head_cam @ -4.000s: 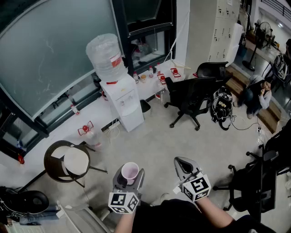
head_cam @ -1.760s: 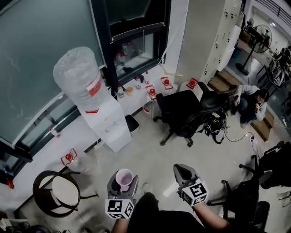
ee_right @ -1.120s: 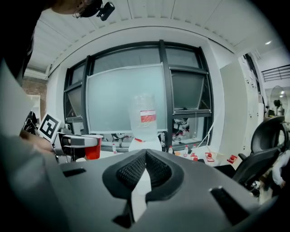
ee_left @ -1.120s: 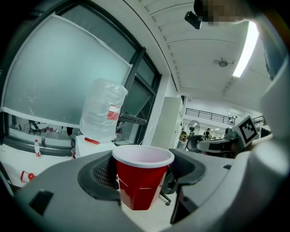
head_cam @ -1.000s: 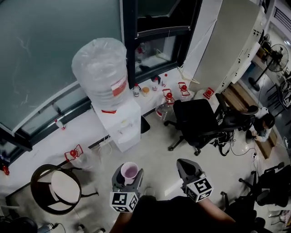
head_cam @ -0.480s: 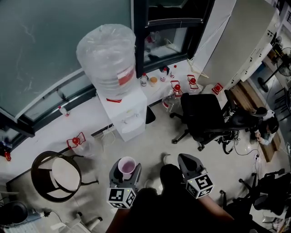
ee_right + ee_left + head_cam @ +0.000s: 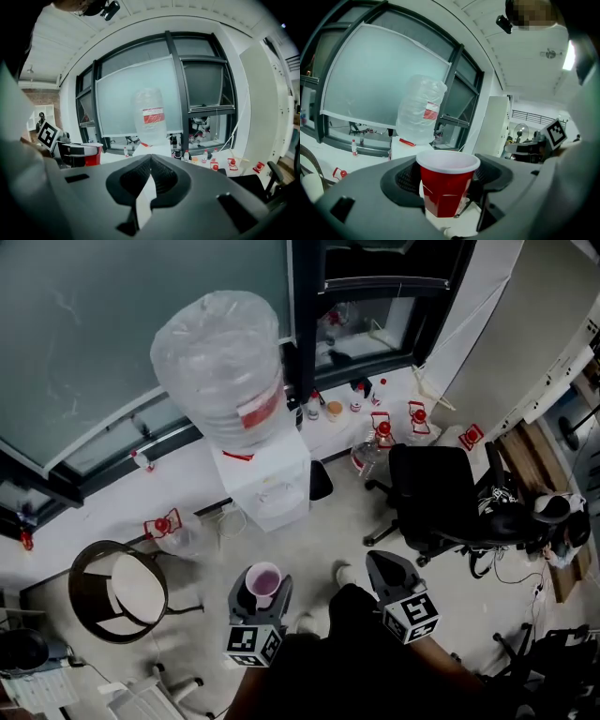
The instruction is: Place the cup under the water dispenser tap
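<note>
Red cup point(image 7: 264, 578) with a white rim, upright, gripped in the left tool point(image 7: 262, 589). The jaws stand wide, with their dark pads against the cup's two sides. In the left gripper view the cup point(image 7: 447, 187) sits squarely between the pads, its rim level. It is held in the air above the pale floor point(image 7: 319, 540), near the person, and is well apart from the water dispenser point(image 7: 267, 479). The dispenser is a white cabinet that stands farther off, straight ahead of the cup, against a low white ledge point(image 7: 112, 502) under the big windows. It carries a large clear bottle point(image 7: 220, 367) with a red label, upended on top. Its taps are too small to make out. The right tool point(image 7: 382, 563) is just right of the cup at about the same height, with its jaws closed tip to tip and nothing between them. Left of the tools stands a round dark-framed stool point(image 7: 122, 587). Right of the dispenser is a black office chair point(image 7: 441, 498). Small bottles point(image 7: 335, 410) line the ledge behind the dispenser. A seated person point(image 7: 562, 521) is at the far right edge.
</note>
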`<state>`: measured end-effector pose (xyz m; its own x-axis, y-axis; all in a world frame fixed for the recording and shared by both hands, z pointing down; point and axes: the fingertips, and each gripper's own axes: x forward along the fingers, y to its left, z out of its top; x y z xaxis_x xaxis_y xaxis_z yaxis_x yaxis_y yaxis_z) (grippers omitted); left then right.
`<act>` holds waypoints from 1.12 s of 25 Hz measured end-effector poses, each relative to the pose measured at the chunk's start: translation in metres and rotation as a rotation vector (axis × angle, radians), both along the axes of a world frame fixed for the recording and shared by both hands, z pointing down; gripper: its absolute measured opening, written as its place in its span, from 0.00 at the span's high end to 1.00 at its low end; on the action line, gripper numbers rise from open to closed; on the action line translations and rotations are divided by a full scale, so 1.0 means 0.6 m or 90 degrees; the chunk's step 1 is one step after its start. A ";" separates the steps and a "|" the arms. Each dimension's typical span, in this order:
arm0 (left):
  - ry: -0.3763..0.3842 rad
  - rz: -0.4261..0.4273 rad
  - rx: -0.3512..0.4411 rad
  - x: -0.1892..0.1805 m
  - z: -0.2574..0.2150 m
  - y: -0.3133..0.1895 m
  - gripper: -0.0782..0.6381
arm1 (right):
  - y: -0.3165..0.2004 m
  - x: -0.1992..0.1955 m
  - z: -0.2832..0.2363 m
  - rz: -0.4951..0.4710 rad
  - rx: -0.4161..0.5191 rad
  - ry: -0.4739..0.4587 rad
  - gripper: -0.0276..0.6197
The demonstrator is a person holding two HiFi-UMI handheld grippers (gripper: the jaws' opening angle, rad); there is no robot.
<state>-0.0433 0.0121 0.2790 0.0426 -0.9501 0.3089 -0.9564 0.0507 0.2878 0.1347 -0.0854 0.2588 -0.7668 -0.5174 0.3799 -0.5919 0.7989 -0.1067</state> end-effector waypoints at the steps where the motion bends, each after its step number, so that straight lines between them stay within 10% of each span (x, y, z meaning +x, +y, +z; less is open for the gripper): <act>1: 0.001 -0.002 0.003 0.005 -0.002 -0.019 0.42 | -0.023 0.002 0.003 -0.003 -0.006 -0.005 0.96; 11: -0.032 -0.067 0.031 0.035 -0.050 -0.185 0.42 | -0.219 -0.017 -0.005 -0.105 0.007 -0.031 0.96; 28: -0.054 -0.235 0.004 -0.013 -0.047 -0.238 0.42 | -0.335 -0.132 0.024 -0.287 -0.025 -0.041 0.96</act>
